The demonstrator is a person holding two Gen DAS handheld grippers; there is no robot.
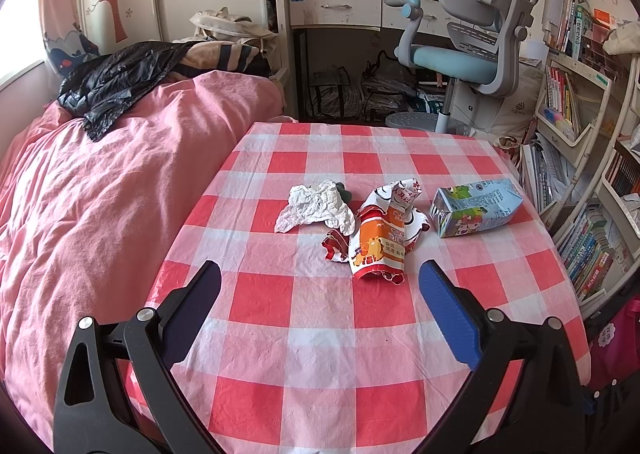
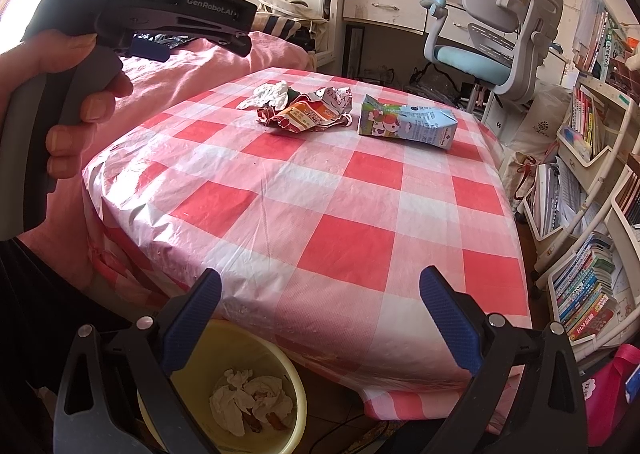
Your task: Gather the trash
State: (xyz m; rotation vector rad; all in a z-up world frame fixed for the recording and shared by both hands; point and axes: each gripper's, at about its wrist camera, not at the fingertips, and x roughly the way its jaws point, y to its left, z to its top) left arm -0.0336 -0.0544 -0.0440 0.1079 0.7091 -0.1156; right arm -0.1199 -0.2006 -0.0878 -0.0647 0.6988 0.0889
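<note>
We find both grippers, left (image 1: 320, 286) and right (image 2: 320, 294), spread wide and empty, the tissue (image 1: 316, 205), wrapper (image 1: 384, 234) and carton (image 1: 476, 207) mid-table (image 1: 320, 334) with bare cloth around, the bin (image 2: 294, 386) below its near edge.

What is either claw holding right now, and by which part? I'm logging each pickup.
Nothing is held. The left claw and right claw are both open and empty; the wrapper lies untouched on the table.
</note>
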